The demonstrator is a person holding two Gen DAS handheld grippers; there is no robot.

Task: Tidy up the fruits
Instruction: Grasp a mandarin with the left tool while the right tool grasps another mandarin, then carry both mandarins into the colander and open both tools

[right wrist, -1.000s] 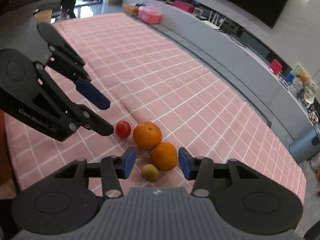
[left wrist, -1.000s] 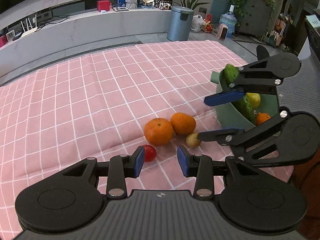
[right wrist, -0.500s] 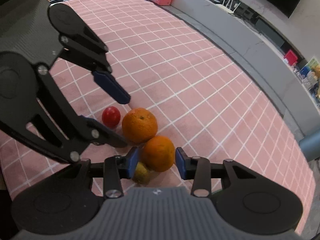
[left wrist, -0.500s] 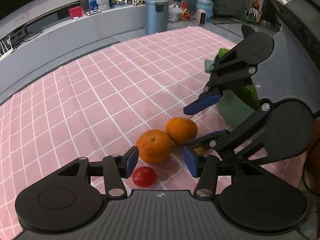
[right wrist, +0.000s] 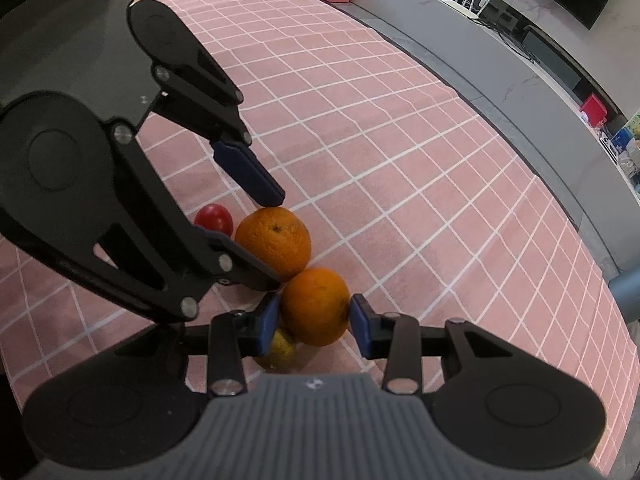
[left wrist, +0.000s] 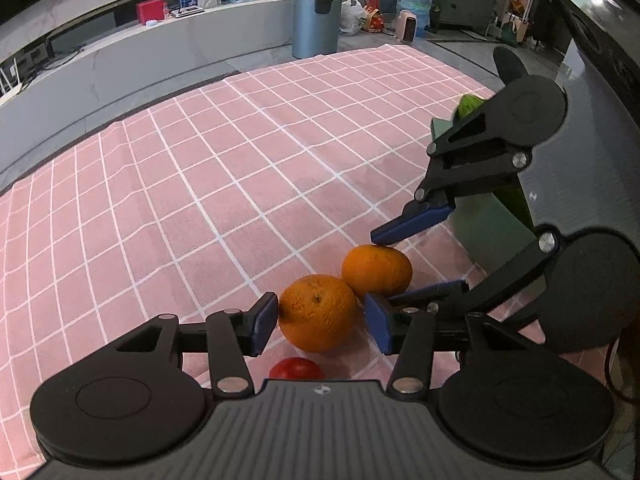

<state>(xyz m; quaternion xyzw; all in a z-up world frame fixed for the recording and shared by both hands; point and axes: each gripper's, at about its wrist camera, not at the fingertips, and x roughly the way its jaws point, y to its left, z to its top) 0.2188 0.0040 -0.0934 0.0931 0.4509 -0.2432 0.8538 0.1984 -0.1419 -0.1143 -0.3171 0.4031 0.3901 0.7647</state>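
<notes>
Two oranges lie touching on the pink checked cloth. My left gripper (left wrist: 320, 322) straddles the larger orange (left wrist: 318, 312); its jaws are closing, one pad touches the peel and the other stands a sliver off. The right gripper (right wrist: 314, 324) is shut on the smaller orange (right wrist: 316, 306), a pad pressing each side. A red tomato (left wrist: 296, 368) lies just below the left fingers. A small yellow-green fruit (right wrist: 280, 350) sits half hidden under the right gripper's left pad. In the right wrist view the left gripper (right wrist: 272, 240) brackets the larger orange (right wrist: 274, 238).
A green bowl (left wrist: 480, 232) stands behind the right gripper at the cloth's right edge, with a cucumber (left wrist: 468, 104) sticking out. The pink checked cloth (left wrist: 240, 168) stretches away bare. A grey bin (left wrist: 316, 20) and a low shelf stand beyond the table.
Both grippers have come down and forward. The left one shifted from the tomato to the larger orange and widened its jaws. The right one narrowed onto the smaller orange.
</notes>
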